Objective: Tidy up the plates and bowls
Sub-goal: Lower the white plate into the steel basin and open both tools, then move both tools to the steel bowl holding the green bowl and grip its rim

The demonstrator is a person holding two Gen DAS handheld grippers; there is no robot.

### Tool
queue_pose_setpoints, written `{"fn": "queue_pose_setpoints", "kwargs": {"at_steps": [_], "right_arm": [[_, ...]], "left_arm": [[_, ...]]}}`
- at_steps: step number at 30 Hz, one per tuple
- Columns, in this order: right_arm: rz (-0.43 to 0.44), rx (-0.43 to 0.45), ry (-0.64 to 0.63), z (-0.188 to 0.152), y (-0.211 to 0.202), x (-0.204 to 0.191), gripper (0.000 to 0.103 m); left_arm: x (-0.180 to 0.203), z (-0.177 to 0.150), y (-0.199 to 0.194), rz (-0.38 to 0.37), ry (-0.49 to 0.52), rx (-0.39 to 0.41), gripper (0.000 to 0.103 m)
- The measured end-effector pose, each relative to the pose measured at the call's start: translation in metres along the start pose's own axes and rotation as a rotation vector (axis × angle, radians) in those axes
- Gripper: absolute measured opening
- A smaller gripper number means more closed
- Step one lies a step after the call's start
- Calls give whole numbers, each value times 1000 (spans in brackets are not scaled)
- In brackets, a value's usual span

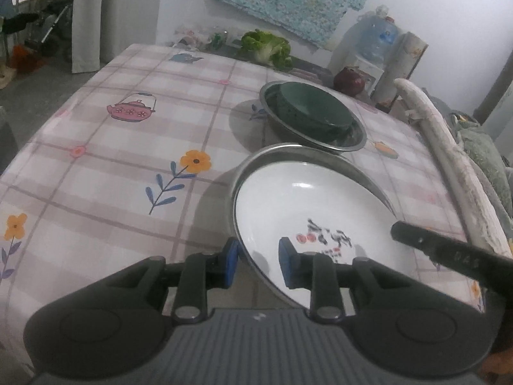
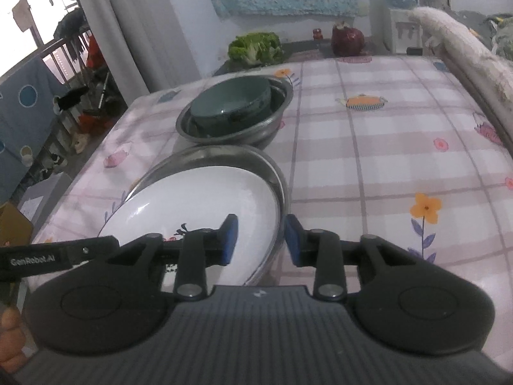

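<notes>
Your widest free room is the bare checked surface [image 2: 384, 160] to the right of both steel dishes. The steel bowl [image 2: 275, 118] with the green bowl [image 2: 231, 102] blocks the far side, just beyond the steel plate [image 2: 282, 186] carrying the white plate [image 2: 208, 199]. A padded rail [image 2: 465, 48] walls the right edge; lettuce [image 2: 255, 48] crowds the back.

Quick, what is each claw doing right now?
Left gripper: straddles the white plate's rim; grip unclear.
Right gripper: open, straddling the plate's rim.
</notes>
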State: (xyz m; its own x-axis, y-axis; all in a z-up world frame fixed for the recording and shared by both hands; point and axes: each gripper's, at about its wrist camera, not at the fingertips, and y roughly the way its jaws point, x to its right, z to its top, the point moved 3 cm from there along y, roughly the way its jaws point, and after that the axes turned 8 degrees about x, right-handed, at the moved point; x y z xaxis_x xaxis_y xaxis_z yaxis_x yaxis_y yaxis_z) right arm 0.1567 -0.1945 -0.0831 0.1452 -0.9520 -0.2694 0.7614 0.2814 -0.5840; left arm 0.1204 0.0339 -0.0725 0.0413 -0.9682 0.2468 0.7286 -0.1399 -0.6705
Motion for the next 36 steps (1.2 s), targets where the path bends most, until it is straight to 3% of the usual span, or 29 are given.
{"fn": "queue_pose_setpoints", "kwargs": {"at_steps": [2,5,19,22,36], "right_arm": [[-8,16,-15,1,-3,-2,47],[-10,25,-19,4,-5,-3,50],[0,39,2,7,-20,4,65],[1,35,9,6,-22,6,67],[4,38,23,5,-27,10,73]], "left_arm": [[-2,2,-2,1,0,6,28],[-1,6,-8,17,27,34,33],[20,22,-23,80,122,79,77],[26,23,-25,94,145,81,82],[30,25,-21,131,169,61,85]]}}
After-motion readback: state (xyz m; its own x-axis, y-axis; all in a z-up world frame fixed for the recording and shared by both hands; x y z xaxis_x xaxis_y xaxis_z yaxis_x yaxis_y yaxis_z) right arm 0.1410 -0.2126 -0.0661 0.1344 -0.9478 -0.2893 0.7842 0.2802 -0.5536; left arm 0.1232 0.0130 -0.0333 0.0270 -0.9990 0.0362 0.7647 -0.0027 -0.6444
